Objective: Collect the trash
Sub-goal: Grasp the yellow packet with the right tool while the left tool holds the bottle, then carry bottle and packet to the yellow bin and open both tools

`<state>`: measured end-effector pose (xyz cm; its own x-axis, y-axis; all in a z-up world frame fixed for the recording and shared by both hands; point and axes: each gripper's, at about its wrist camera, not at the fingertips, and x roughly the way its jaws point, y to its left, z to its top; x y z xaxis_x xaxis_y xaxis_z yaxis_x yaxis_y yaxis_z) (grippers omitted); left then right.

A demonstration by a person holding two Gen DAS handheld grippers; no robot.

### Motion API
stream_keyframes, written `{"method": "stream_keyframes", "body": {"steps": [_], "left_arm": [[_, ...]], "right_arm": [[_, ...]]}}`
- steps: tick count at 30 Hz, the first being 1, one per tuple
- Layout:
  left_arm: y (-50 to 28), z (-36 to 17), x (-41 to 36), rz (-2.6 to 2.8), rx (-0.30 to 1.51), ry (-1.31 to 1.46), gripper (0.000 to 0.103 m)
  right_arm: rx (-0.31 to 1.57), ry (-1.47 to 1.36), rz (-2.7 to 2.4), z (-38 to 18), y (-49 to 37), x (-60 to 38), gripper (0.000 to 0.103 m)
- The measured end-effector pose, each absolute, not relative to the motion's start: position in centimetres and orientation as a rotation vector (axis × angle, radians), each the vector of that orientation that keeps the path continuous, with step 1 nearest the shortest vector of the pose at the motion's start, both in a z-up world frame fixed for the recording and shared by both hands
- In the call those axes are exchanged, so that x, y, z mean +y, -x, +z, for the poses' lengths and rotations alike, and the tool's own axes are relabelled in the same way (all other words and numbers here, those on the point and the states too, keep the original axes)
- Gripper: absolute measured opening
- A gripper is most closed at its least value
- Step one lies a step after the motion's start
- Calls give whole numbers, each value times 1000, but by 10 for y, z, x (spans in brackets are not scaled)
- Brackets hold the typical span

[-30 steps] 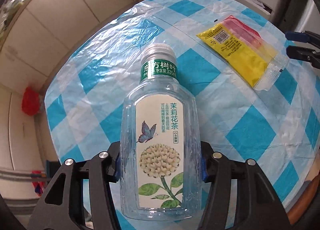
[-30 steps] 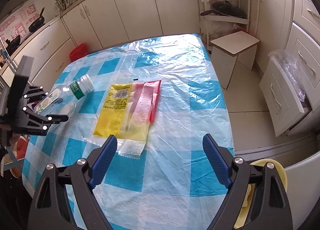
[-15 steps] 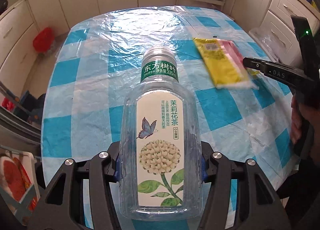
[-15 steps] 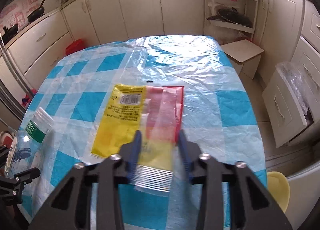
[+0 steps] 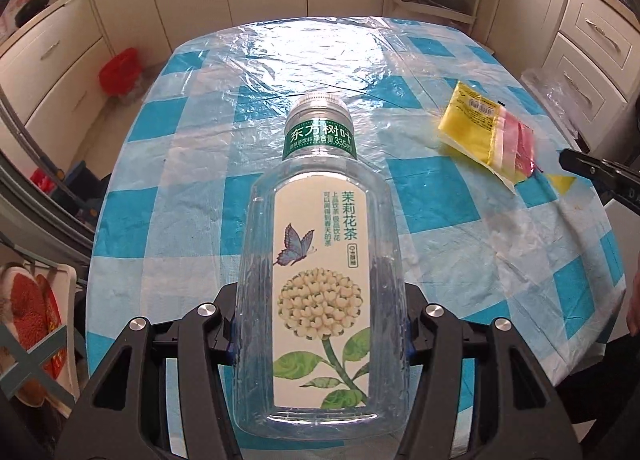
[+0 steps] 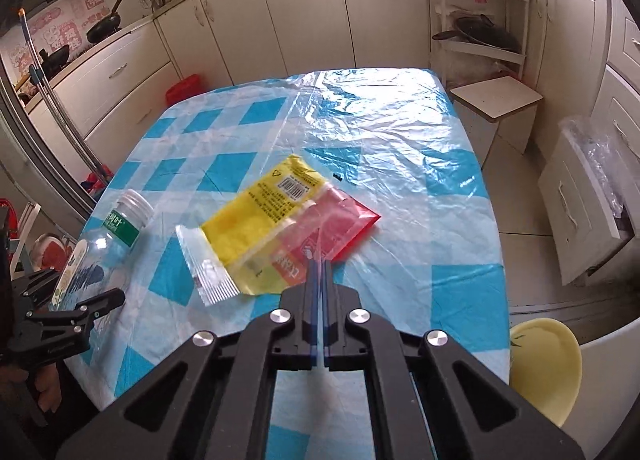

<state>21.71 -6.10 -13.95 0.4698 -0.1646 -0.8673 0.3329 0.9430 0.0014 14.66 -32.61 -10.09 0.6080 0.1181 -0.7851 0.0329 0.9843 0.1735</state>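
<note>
Clear plastic makes the bottle [image 5: 320,280], which has a green band at the neck and a label with a butterfly and a flower. It is at the left, over the left edge of the counter [image 5: 200,163], and the left gripper [image 5: 320,336] has its jaws clenched on the lower body, one finger on each side. This gripper points steeply down, and the bottle lies along it with the cap away from the camera. In the right wrist view the same bottle [image 6: 100,248] is tilted, with its cap up and toward the middle of the counter [image 6: 400,163], and part of a hand [image 6: 36,392] shows below the gripper.

Further right, a wrapper [image 6: 280,227] in yellow, red and clear film is near the middle of the checked blue and white cloth. The right gripper [image 6: 319,260] also points down, and its jaws are pressed together on the near edge of the wrapper. That side seems a little lifted, but I cannot tell how much of it is off the cloth. From the left wrist view the wrapper [image 5: 484,131] is at the far right, with one black finger [image 5: 596,171] just beside it.
</note>
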Motion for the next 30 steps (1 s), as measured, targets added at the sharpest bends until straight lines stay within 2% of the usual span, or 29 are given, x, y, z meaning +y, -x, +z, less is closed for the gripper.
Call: {"method": "stream_keyframes", "body": {"steps": [8, 9, 10, 11, 12, 22, 23, 24, 25, 26, 27, 30], "left_arm": [[-216, -138, -66, -272, 1030, -203, 59], [-216, -138, -66, -270, 1029, -206, 59], [-216, -139, -66, -269, 1028, -207, 60], [-217, -139, -66, -268, 1029, -205, 60], [-217, -139, -65, -267, 1029, -203, 61], [-222, -140, -64, -284, 1023, -186, 61], [-222, -139, -65, -290, 1021, -183, 60], [-222, -139, -65, -293, 1021, -180, 53], [-222, -139, -65, -298, 1019, -177, 53], [-222, -139, -65, -305, 1019, -172, 53], [-221, -139, -65, -313, 1016, -168, 53], [-218, -135, -63, -309, 987, -154, 52]], "right_arm": [[935, -237, 66, -103, -132, -340, 3], [938, -264, 74, -104, -134, -340, 10], [947, -292, 82, -106, -136, -340, 21], [946, -309, 82, -106, -137, -340, 54], [935, -312, 80, -106, -138, -338, 66], [950, -308, 62, -121, -169, -309, 66], [942, -286, 48, -122, -171, -306, 62], [943, -265, 37, -122, -173, -304, 44], [953, -261, 41, -123, -176, -303, 32], [963, -276, 49, -125, -178, -303, 9], [961, -284, 52, -125, -178, -304, 5], [927, -275, 56, -118, -172, -305, 4]]}}
